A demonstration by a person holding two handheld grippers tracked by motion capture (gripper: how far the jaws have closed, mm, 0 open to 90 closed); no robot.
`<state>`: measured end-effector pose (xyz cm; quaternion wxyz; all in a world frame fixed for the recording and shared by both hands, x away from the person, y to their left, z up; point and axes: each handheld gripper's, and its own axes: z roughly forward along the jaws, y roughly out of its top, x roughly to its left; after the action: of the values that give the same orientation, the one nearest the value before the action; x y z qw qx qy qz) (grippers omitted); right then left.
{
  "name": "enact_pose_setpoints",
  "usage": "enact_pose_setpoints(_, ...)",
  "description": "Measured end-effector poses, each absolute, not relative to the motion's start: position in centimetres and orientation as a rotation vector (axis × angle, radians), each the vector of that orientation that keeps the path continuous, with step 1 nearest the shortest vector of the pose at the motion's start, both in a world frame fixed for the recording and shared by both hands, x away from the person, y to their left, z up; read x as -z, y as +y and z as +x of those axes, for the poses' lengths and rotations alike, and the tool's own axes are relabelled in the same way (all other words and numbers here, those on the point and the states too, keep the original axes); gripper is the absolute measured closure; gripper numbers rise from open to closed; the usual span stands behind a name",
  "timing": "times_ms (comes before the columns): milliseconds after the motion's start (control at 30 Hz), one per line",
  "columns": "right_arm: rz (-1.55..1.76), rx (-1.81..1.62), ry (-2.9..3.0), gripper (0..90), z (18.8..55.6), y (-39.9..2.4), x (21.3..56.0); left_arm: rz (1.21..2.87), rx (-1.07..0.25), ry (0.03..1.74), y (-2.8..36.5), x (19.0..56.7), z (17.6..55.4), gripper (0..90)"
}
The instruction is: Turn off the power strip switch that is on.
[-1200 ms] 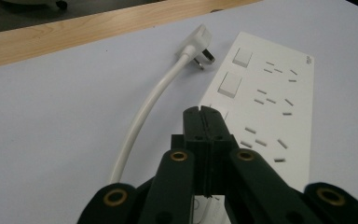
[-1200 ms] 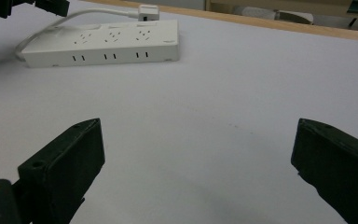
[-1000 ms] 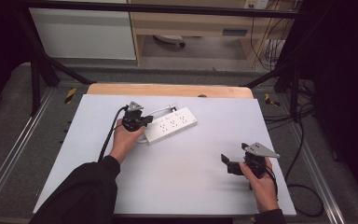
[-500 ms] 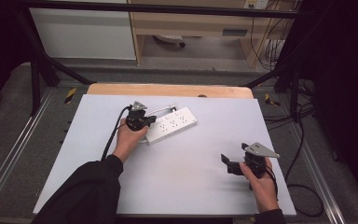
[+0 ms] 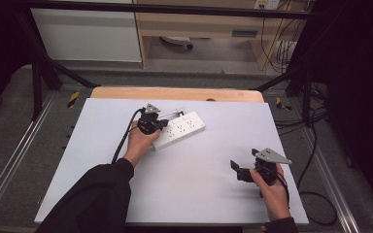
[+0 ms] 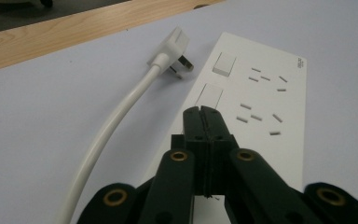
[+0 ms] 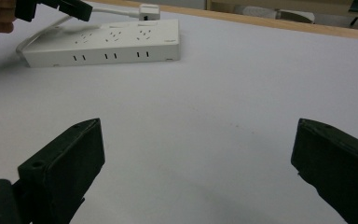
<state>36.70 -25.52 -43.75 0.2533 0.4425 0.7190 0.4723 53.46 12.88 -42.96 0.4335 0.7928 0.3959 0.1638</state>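
Observation:
A white power strip (image 5: pixel 182 129) lies at the back middle of the white table, and its white cord (image 6: pixel 116 126) runs along its far side to a loose plug (image 6: pixel 175 46). My left gripper (image 5: pixel 156 125) is shut with nothing between its jaws. Its tips (image 6: pixel 203 113) hover over the strip (image 6: pixel 261 107) just short of two square switches. Farther off in the right gripper view, the strip (image 7: pixel 107 42) and the left gripper (image 7: pixel 70 9) sit at the top left. My right gripper (image 5: pixel 240 170) stands open and empty near the front right; its jaws (image 7: pixel 196 158) are spread wide over bare table.
The white table top (image 5: pixel 199 194) ends at a wooden strip (image 5: pixel 175 93) along the back. Metal frame rails (image 5: pixel 14 160) run along both sides. Black cables (image 5: pixel 315 194) trail off the right edge. A dark sleeve (image 5: pixel 92 199) comes in from the front left.
My left gripper has slid a little to the right, from beside the strip's left end to over it. The right gripper has kept still.

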Motion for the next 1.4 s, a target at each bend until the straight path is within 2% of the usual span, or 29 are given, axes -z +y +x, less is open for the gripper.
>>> enact_pose_setpoints(1400, 1.207, -1.295, 1.953, 3.1, 36.7, -25.7, 43.7, 1.991, -0.415, 1.008, 12.3, 43.6, 54.6, 90.0)
